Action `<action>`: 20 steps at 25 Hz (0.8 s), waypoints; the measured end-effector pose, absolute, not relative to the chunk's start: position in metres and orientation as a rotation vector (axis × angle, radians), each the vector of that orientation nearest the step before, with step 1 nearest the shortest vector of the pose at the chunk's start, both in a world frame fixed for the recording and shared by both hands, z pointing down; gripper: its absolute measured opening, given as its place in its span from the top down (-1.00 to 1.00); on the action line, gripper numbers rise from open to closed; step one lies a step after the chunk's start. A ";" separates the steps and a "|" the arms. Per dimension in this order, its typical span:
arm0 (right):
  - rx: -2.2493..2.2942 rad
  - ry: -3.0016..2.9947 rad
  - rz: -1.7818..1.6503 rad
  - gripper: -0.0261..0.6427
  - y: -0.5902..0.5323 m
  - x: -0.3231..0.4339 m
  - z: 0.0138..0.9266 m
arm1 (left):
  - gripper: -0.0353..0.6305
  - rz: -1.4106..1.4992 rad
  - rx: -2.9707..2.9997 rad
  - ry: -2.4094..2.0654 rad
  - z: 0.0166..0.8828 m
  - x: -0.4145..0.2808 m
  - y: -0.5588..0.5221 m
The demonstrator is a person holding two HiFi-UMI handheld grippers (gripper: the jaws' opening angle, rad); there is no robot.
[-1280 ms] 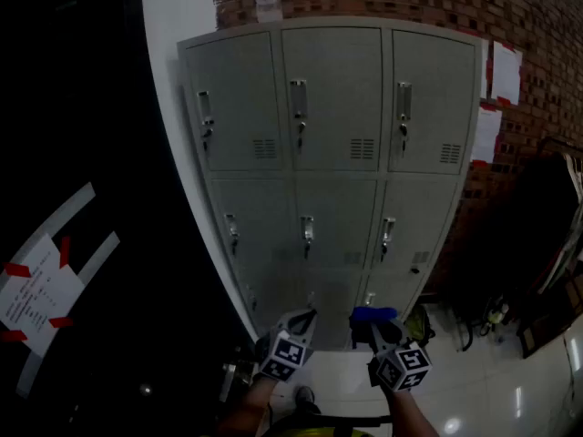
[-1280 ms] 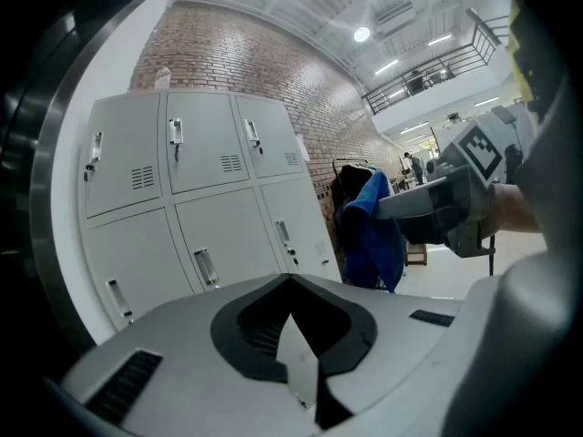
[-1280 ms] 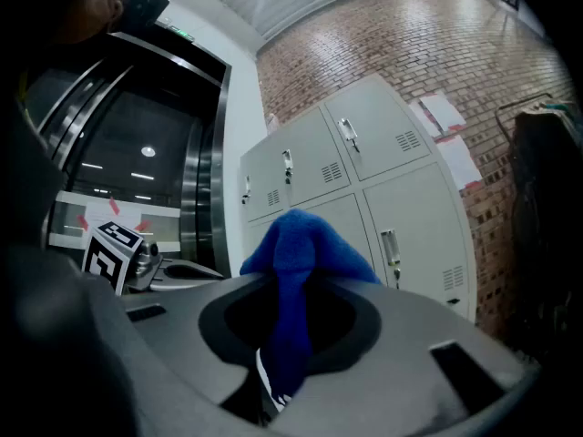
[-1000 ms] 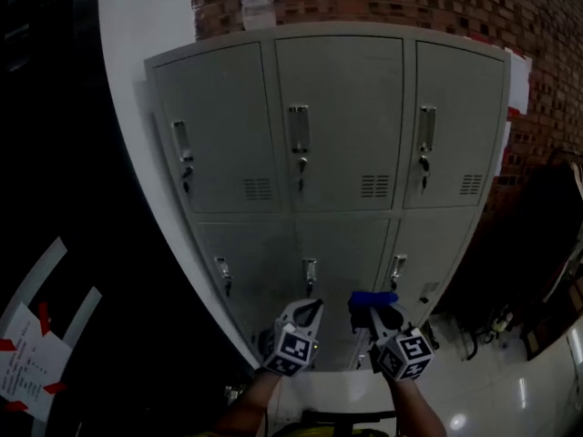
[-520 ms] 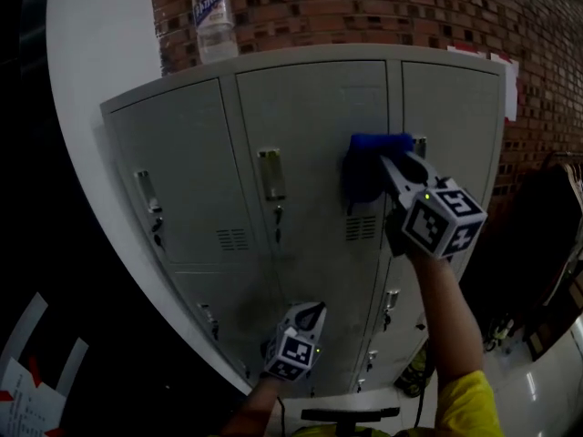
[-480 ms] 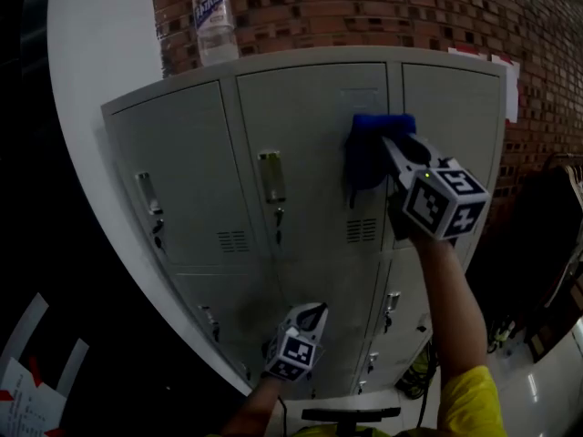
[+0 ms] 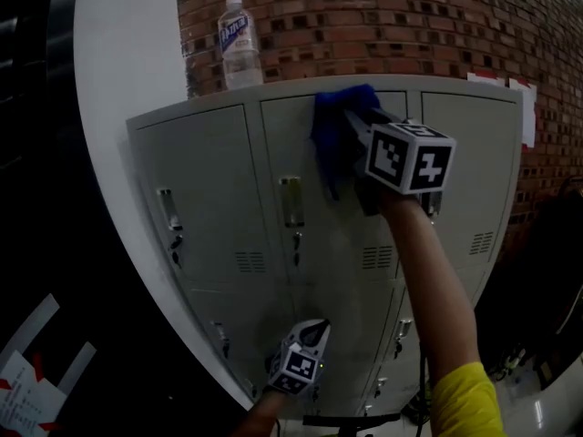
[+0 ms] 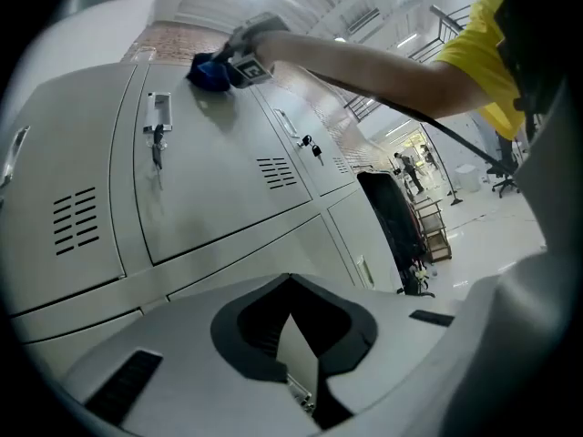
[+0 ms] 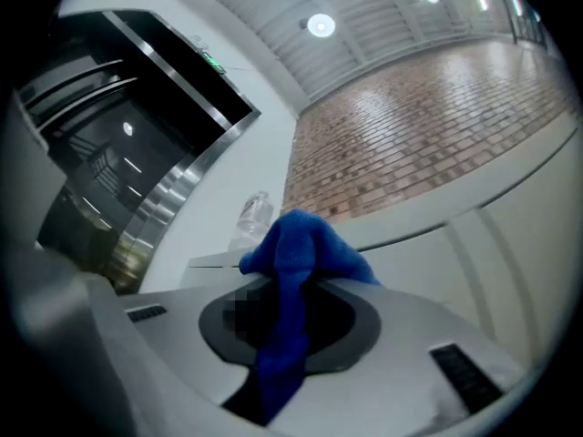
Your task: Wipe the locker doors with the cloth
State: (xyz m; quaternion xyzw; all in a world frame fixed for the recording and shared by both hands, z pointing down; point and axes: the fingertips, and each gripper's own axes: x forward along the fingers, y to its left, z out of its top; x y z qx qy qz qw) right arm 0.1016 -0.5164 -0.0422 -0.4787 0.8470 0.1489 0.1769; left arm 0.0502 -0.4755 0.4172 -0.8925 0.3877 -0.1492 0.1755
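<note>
The head view faces the grey metal lockers (image 7: pixel 211 209) from near; both gripper views look upward along them.

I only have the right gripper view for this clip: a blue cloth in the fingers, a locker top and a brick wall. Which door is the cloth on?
Observer: The head view shows the blue cloth against the top edge of the upper middle door, to the right of its handle.
Operator: What is the other gripper doing?
Observer: The left gripper hangs low in front of the bottom row of lockers. Its fingers are together with nothing between them.
</note>
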 end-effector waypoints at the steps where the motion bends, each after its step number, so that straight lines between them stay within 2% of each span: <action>1: -1.312 2.448 0.420 0.73 -0.521 0.069 -0.042 | 0.89 -0.425 -2.531 1.107 0.419 0.049 -0.476; 4: -1.274 2.554 0.483 0.72 -0.533 -0.011 -0.036 | 0.89 -0.455 -2.539 1.131 0.426 0.045 -0.475; 7: -1.245 2.573 0.520 0.72 -0.531 -0.023 -0.029 | 0.89 -0.470 -2.541 1.139 0.431 0.043 -0.474; 9: -1.256 2.521 0.573 0.72 -0.515 0.010 -0.028 | 0.89 -0.461 -2.543 1.136 0.432 0.044 -0.475; 12: -1.391 2.381 0.652 0.72 -0.482 0.099 -0.020 | 0.89 -0.441 -2.562 1.114 0.434 0.048 -0.476; 16: -1.623 2.260 0.491 0.73 -0.496 0.207 0.018 | 0.89 -0.437 -2.591 1.054 0.438 0.063 -0.477; 18: -1.609 2.276 0.439 0.72 -0.507 0.212 0.026 | 0.89 -0.438 -2.598 1.020 0.439 0.072 -0.475; 20: -1.514 2.361 0.425 0.72 -0.511 0.180 0.028 | 0.89 -0.434 -2.604 1.009 0.440 0.078 -0.471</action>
